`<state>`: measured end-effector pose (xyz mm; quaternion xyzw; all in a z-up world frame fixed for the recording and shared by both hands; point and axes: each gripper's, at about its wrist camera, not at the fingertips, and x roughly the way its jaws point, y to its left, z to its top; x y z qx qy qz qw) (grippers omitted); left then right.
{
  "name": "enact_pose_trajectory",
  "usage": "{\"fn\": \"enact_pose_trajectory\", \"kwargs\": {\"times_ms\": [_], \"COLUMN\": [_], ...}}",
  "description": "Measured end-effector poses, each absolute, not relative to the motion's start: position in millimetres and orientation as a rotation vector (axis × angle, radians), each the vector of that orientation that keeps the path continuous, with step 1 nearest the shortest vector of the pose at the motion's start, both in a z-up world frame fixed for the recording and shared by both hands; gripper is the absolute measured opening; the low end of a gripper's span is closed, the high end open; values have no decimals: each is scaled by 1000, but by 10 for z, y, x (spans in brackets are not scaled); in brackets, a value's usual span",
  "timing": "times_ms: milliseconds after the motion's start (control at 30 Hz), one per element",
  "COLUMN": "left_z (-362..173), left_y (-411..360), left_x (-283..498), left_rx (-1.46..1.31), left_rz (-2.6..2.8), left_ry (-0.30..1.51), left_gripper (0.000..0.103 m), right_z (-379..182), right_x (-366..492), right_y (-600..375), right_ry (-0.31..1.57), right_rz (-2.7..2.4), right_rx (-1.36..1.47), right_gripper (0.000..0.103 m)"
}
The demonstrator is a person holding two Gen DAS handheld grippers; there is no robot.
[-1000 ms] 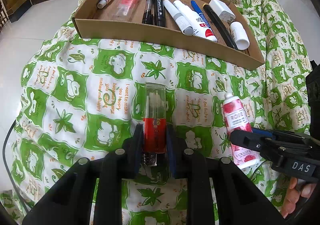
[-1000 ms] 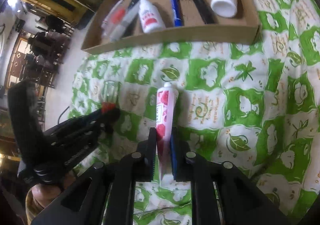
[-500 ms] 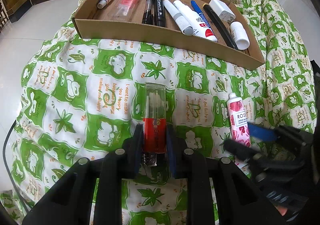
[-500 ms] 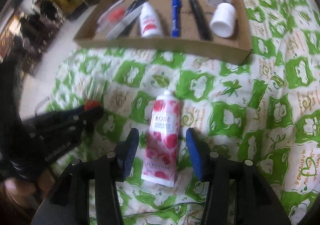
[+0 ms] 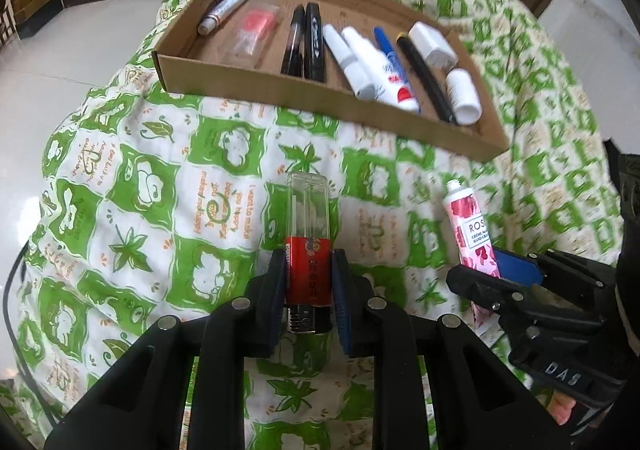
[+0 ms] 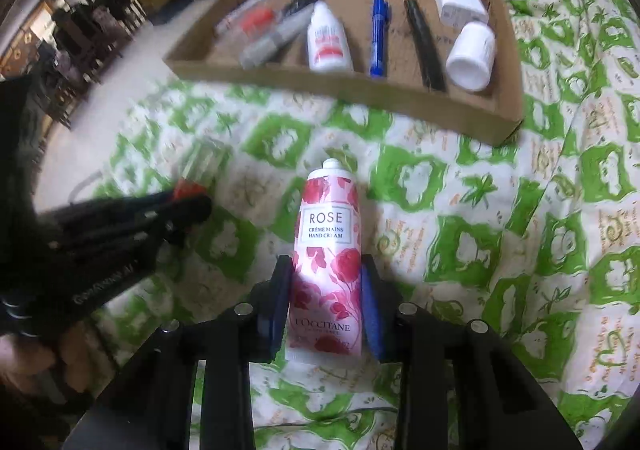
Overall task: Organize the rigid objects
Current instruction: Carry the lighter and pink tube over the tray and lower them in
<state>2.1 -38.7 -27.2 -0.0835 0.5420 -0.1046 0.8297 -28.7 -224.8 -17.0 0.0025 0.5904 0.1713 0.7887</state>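
Hand cream tube (image 6: 326, 254): on green-patterned cloth (image 6: 480, 210), long axis 6–12 o'clock, cap toward cardboard tray (image 6: 400, 90) at 12. Right hand-held gripper (image 6: 326, 300): angled steeply down, jaws closing on tube. Left hand-held gripper (image 5: 308, 282): pinching lighter (image 5: 308, 246), likewise aligned.

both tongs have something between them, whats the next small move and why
Probably finish closing the right tongs on the rose hand cream tube, then lift it toward the cardboard tray. Their jaws are closing with the tube between the pads, and it seems only just gripped. The left tongs already clamp the red and clear lighter, so that one can wait.
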Motion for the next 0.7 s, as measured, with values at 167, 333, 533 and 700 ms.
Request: {"fn": "enact_pose_trajectory", "kwargs": {"times_ms": [167,333,533,700], "left_z": [-163,64,293,355], "left_y": [-256,-170,-202,-181], "left_x": [23,41,478,1008], "left_rx": [-266,-304,-237,-237], "left_rz": [-252,-277,-268,-265], "left_ry": [1115,1060,1052,1071], "left_gripper": [19,19,19,19], "right_z": [-28,100,130,139], "right_x": [-238,-155,150,539], "right_y": [-2373,-2529,-2533,-2514], "right_ry": [1244,1218,1202,1184], "right_rz": [383,387,395,403], "right_rx": [76,139,200,209], "right_gripper": [29,29,29,29]}}
